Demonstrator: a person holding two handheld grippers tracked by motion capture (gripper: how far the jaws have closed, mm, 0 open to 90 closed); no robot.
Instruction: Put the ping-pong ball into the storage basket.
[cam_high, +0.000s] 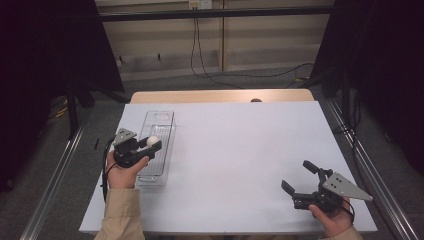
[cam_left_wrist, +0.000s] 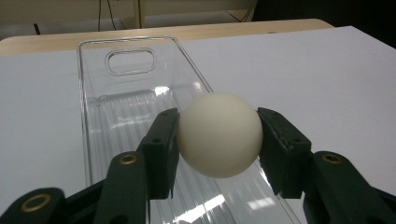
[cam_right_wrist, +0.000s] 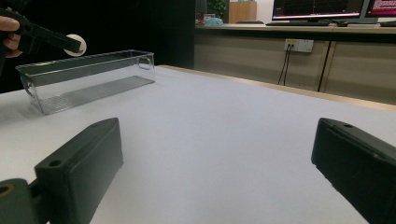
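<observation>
- We see our left gripper (cam_high: 150, 145) pinching a white ball (cam_high: 152, 141): in the left gripper view the two black fingers (cam_left_wrist: 161, 149) press against the ball (cam_left_wrist: 219, 134) from either side, and it sits squarely between them.
- The ball is held in the air above a clear plastic tray (cam_high: 172, 131), over the tray's near half as the high view shows it; it does not touch the tray's floor.
- The tray is long and narrow, and lies lengthwise away from us on the left part of the white worktop (cam_high: 240, 150). Its ribbed floor is bare, and a handle cut-out shows in its far end wall (cam_left_wrist: 130, 60).
- In the right gripper view the tray (cam_right_wrist: 88, 77) stands far off to the left, with the left gripper and ball (cam_right_wrist: 77, 45) above its nearer end.
- Our left hand (cam_high: 125, 172) grips the left gripper at the worktop's left edge, a beige sleeve (cam_high: 117, 215) behind it.
- Our right gripper (cam_high: 300, 177) rests low over the worktop's near right corner, well apart from the tray and ball.
- Its fingers (cam_right_wrist: 79, 172) are spread wide with nothing between them; bare white worktop (cam_right_wrist: 224, 140) shows through the gap.
- Our right hand (cam_high: 332, 220) holds that gripper from below, the grey three-cornered plate (cam_high: 345, 186) on top.
</observation>
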